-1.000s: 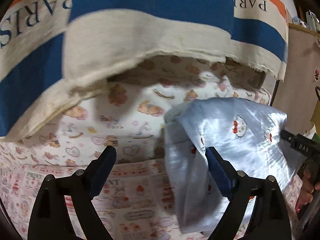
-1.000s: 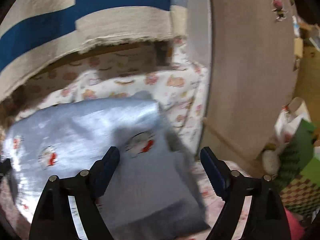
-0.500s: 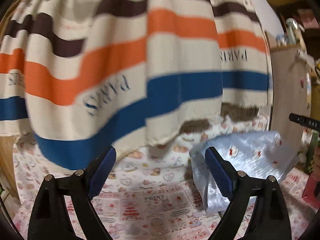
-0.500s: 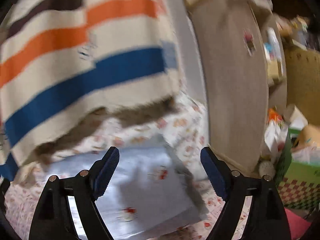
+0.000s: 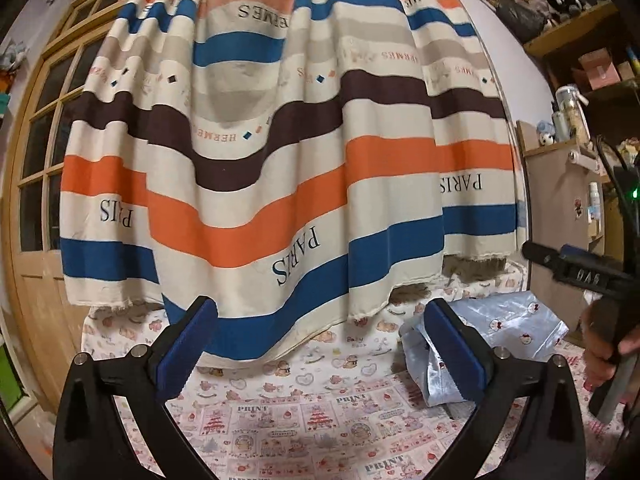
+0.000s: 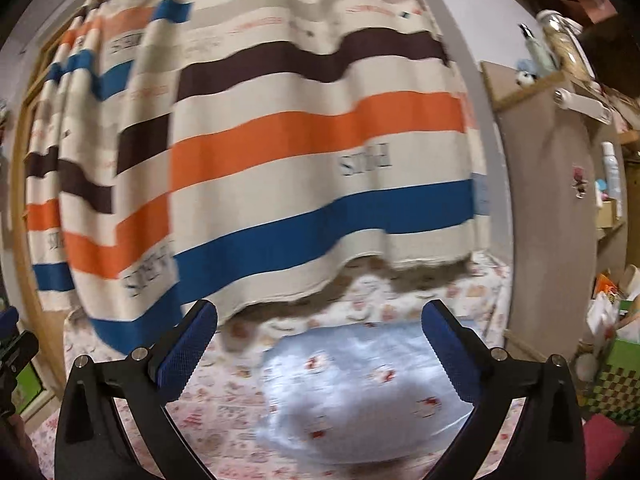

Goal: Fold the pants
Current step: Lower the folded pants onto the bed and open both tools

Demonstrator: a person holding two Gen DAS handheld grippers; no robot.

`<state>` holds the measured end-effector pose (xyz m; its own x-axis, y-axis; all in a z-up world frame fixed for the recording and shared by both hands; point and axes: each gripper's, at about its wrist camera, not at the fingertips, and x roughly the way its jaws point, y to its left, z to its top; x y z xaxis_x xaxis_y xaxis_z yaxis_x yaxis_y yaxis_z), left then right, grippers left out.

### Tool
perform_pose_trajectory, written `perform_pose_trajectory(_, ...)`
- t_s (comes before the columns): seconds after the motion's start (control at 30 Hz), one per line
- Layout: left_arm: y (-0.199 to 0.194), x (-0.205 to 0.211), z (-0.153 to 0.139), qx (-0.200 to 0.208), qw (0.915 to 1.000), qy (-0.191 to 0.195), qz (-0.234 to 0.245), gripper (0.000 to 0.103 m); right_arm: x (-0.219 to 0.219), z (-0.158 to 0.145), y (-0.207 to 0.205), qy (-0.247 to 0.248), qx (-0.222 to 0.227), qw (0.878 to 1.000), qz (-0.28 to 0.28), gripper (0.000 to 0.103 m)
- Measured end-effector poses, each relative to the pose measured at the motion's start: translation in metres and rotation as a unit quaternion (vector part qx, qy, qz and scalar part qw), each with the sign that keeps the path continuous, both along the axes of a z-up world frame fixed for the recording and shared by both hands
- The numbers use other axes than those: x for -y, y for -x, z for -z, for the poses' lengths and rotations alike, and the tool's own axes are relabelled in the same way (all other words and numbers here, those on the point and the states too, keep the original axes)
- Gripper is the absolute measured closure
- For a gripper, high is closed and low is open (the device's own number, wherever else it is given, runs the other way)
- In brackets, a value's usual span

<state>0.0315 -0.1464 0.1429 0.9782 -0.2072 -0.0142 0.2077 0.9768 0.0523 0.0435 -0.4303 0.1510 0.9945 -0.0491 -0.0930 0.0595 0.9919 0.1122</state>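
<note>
The pale blue satin pants [image 5: 496,332] with small red-and-white cat prints lie folded in a compact bundle on the patterned tablecloth [image 5: 304,412]. In the left wrist view they lie at the right, behind my right-hand finger. In the right wrist view the pants [image 6: 360,392] lie low in the middle, between the fingers but farther off. My left gripper [image 5: 320,352] is open and empty, raised above the cloth. My right gripper [image 6: 320,352] is open and empty, above the near edge of the bundle. The right gripper's body and the hand holding it show in the left wrist view [image 5: 592,280].
A striped curtain [image 5: 280,160] in orange, blue, brown and cream hangs behind the table, its hem over the far edge. A wooden door [image 5: 36,160] stands at the left. A beige cabinet [image 6: 560,200] and shelves with bottles stand at the right.
Both grippers have lifted and pulled back from the pants. The view has tilted up so the curtain fills the frames and the folded pants appear smaller and lower.
</note>
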Motion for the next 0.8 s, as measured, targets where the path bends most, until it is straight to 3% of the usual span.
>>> perform_pose_trajectory(0.1,0.002,-0.008,0.008,0.011,0.9999,0.005,0.009,0.000,-0.022,0.013,0.002,0.010,0.009,1.000,-0.027,0.001)
perform_pose_trajectory(0.2,-0.003,-0.014,0.021,-0.001,0.9994,0.018,0.029,0.000,-0.040,0.033,-0.009,0.039,-0.033,0.995,-0.082,0.001)
perform_pose_trajectory(0.4,-0.038,-0.001,0.053,-0.040,0.9980,-0.004,0.049,0.000,-0.052,0.073,-0.017,0.077,-0.033,0.996,-0.024,0.001)
perform_pose_trajectory(0.5,-0.056,-0.001,0.069,-0.060,0.9972,0.010,0.044,0.000,-0.050,0.088,-0.023,0.080,-0.039,0.996,-0.005,0.001)
perform_pose_trajectory(0.63,-0.062,0.004,0.088,-0.063,0.9964,-0.013,0.056,0.000,-0.043,0.104,-0.031,0.079,-0.052,0.995,0.014,0.001)
perform_pose_trajectory(0.8,-0.068,0.003,0.100,-0.086,0.9946,-0.012,0.056,0.000,-0.035,0.120,-0.035,0.070,-0.070,0.995,0.022,0.001)
